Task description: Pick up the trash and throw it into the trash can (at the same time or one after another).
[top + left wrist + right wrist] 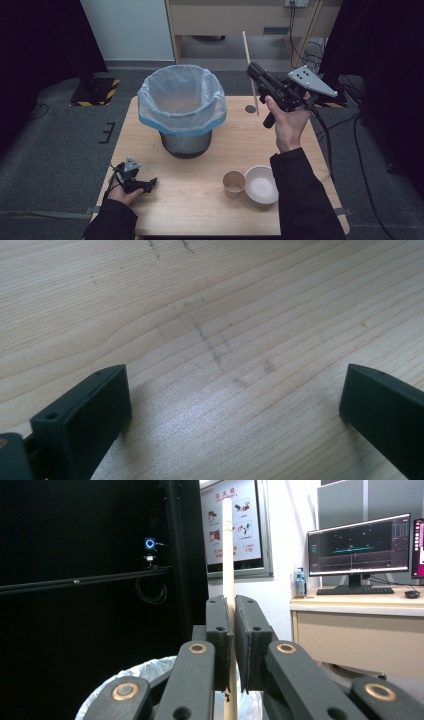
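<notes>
The right gripper [256,75] is clamping a thin wooden stick [250,70] and holding it raised above the far right part of the table [200,210], just to the right of the bin [181,112]. In the right gripper view its jaws are standing almost together, with the stick [228,570] pinched between the pads near its lower part and rising upright past them; so narrow a thing is calling for a nearly closed grip. The bin is standing on the table with a pale bag [165,85] folded over its rim, its mouth open upward, which suggests that the stick is being carried there for dropping in. The raised hold is probably serving to clear the rim.

The left gripper [148,184] is resting low at the near left edge of the table, its jaws spread wide over bare wood [220,330] and gripping nothing; it appears to be idling out of the way. A paper cup [233,183] and a white bowl [261,184] are standing touching at the near right, apart from both grippers.
</notes>
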{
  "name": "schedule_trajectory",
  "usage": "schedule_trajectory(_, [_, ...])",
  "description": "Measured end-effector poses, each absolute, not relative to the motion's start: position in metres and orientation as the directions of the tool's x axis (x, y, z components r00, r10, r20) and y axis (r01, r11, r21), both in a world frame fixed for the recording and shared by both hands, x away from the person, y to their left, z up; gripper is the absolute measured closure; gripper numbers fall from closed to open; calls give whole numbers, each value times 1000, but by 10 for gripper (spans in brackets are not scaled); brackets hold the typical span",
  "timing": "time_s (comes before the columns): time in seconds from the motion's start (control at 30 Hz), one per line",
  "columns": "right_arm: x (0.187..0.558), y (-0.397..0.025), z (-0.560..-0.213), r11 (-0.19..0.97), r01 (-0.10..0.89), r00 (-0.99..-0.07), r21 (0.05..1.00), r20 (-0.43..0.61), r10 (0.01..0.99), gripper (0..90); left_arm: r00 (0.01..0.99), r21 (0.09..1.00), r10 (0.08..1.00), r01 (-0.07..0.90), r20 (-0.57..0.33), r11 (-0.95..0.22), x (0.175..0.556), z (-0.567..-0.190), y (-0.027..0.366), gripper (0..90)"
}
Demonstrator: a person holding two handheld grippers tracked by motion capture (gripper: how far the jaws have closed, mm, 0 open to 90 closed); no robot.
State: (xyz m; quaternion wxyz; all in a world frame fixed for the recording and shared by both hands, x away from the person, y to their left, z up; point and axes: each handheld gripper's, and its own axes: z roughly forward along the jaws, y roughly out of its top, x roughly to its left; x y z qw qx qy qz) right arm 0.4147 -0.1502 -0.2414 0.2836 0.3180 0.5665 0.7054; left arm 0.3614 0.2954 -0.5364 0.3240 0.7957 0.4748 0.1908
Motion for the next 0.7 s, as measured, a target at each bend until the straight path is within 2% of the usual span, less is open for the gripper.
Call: schedule_trajectory(0.7, [439, -106, -227, -192, -53, -669, 980, 108, 736, 857, 478, 698, 878, 630, -5, -339, 362, -536, 295, 0])
